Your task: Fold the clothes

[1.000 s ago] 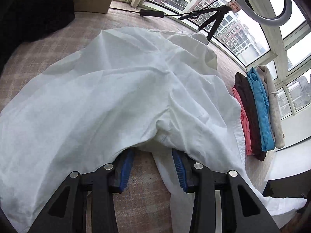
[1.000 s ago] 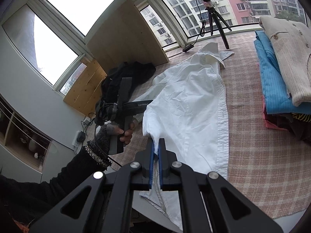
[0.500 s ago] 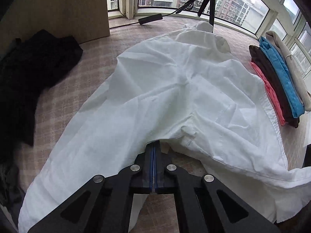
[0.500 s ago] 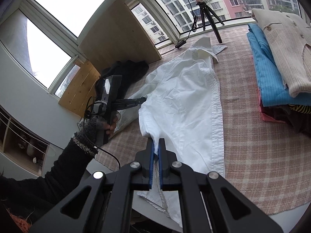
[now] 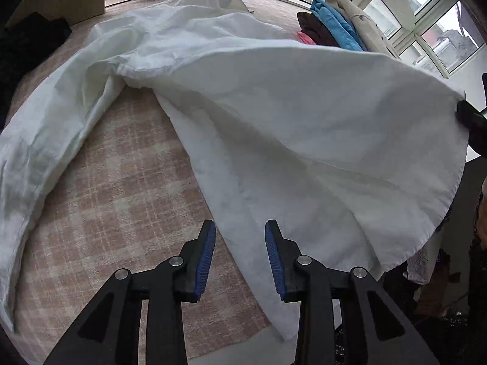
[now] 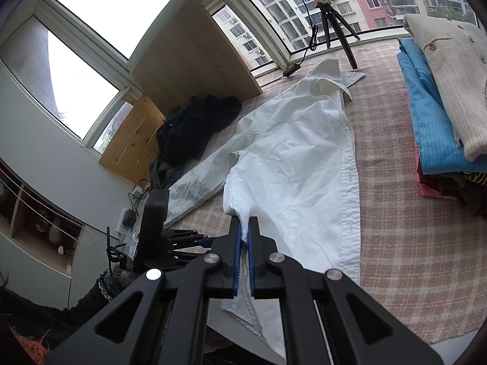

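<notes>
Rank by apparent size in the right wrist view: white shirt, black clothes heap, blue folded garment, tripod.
1. white shirt, clearly largest.
2. and 3. blue folded garment and black clothes heap look alike; the heap lies farther off, so unranked.
4. tripod, smallest, also farthest.

Left gripper (image 5: 239, 245) jaws spread, blue pads (image 5: 206, 257) bare. White shirt (image 5: 274, 115) draped ahead over checked cloth (image 5: 121, 188), hem raised at right. Folded clothes stack (image 5: 331, 27) beyond.
</notes>
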A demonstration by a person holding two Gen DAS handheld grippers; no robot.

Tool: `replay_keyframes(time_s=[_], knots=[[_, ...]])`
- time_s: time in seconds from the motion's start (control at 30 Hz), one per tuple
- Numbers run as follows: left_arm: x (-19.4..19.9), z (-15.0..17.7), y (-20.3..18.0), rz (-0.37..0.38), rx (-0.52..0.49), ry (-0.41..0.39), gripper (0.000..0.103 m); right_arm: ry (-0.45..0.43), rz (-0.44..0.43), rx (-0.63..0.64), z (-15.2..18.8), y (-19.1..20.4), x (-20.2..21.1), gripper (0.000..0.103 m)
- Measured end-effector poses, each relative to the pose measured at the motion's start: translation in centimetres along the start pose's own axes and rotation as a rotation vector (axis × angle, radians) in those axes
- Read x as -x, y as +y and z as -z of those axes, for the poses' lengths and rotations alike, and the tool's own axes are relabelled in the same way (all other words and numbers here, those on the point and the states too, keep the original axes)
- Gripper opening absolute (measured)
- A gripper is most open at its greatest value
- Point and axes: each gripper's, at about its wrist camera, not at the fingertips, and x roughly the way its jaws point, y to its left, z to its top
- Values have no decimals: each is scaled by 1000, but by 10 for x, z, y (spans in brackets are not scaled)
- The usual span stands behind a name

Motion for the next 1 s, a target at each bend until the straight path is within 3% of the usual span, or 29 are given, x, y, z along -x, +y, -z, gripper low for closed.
replay_keyframes(time_s=[0.13,0.23,0.3,0.33,0.43,0.57,0.63,0.67,0.7,0.9,1.0], knots=[[-12,9,-4,30,38,28,32,8,-20,30,1,7,-1,4],[-13,9,2,50,66,22,15,14,-24,36,2,8,-1,4],[-9,11,11,57,118,16,16,18,-25,39,2,7,-1,4],[-5,15,16,60,134,14,19,19,-25,40,2,7,0,4],[3,31,23,47,182,27,43,22,-25,46,2,6,2,4],[6,59,16,89,219,16,44,25,-27,53,0,6,3,4],[6,67,8,93,220,-27,39,30,-30,59,-2,7,3,4],[6,69,5,94,221,-57,16,34,-29,64,-2,8,3,4],[6,71,3,121,236,-93,0,38,-29,70,-3,9,3,4],[16,73,-17,339,332,-340,0,60,-9,80,-6,9,4,4],[4,69,-28,367,330,-355,0,66,5,81,-9,7,4,4]])
